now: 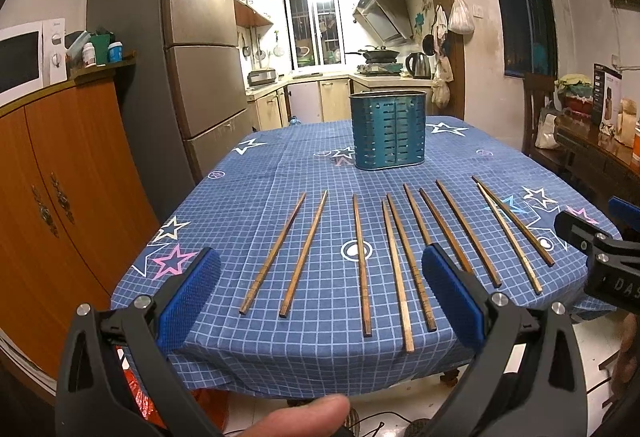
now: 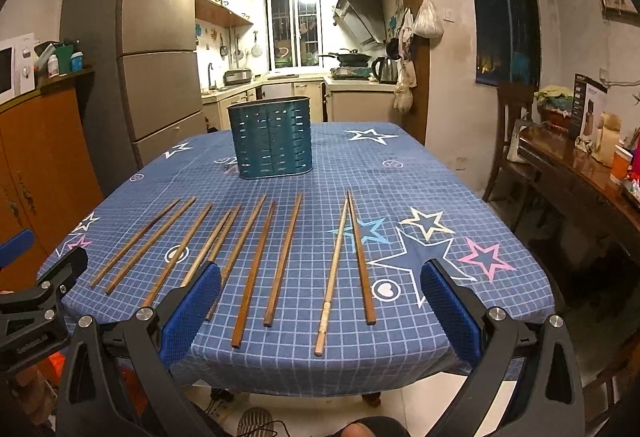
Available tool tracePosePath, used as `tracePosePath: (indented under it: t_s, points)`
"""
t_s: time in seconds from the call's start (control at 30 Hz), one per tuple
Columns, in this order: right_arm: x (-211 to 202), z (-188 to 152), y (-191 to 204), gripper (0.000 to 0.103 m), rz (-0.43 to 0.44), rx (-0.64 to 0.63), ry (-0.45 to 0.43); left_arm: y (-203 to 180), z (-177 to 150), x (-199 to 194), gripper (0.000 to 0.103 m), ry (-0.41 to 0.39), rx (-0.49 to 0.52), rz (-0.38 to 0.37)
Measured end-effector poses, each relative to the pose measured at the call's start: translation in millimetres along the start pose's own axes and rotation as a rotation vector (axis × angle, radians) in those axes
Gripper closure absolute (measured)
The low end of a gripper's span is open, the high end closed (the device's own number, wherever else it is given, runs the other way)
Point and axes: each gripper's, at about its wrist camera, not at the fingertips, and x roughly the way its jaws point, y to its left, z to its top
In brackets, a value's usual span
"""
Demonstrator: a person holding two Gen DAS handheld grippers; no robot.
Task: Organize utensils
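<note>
Both my claws hang wide apart, gripping nothing: left claw, right claw. Chopsticks lie fanned across the bench, the teal holder standing upright just beyond them

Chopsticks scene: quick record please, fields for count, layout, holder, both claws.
chopsticks: ten, wooden
layout: flat on the tablecloth, side by side, near edge; rightmost two touch at far tips
holder: teal slotted caddy, upright, beyond the row; contents not visible
left claw: open, holding nothing
right claw: open, holding nothing
</note>
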Motion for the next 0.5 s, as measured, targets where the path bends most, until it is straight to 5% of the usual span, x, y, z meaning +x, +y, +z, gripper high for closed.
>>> tracePosePath:
  t_s: [0.23,0.5]
  points:
    - [0,-1,-1,0.003,-0.009,-0.015,0.008,8,-5,3,0.006,0.012,0.007,-0.020]
    - [-11,-8,-16,0.003,-0.050,-0.064,-0.044,79,-36,3,0.006,0.019,-0.070,0.041]
